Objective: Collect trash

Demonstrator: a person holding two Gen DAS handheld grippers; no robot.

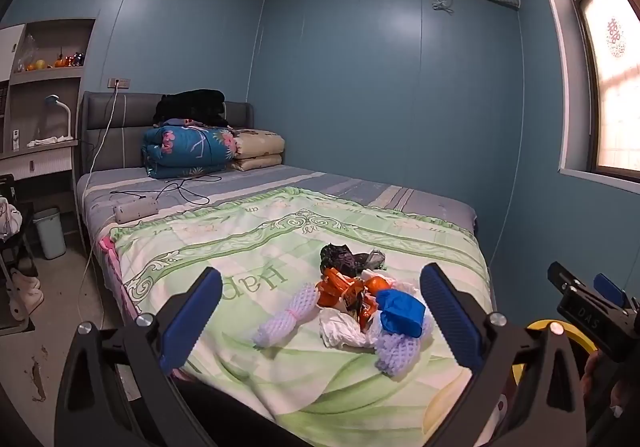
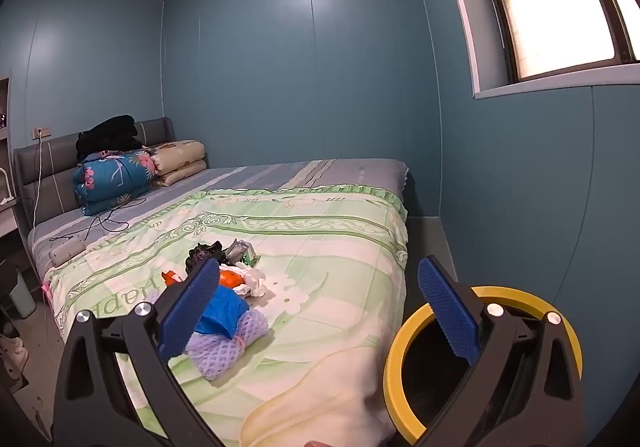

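A heap of trash lies on the green patterned bedspread point(image 1: 280, 379) near the bed's foot: purple foam nets point(image 1: 286, 315), an orange wrapper point(image 1: 344, 289), a blue crumpled piece point(image 1: 400, 311), white tissue point(image 1: 342, 331) and a black bag point(image 1: 338, 257). My left gripper point(image 1: 320, 321) stands open short of the heap, with nothing between its fingers. My right gripper point(image 2: 320, 311) is open too, to the right of the heap; its left finger hides part of the blue piece point(image 2: 222, 311). A bin with a yellow rim point(image 2: 400, 351) stands beside the bed, under the right gripper's right finger.
Folded quilts point(image 1: 188, 151) and dark clothes are stacked at the headboard. A power strip point(image 1: 136, 209) with cables lies on the bed's left side. A pale waste bin point(image 1: 50, 233) stands on the floor at the left by a desk. Blue walls and a window point(image 2: 552, 3) close off the right.
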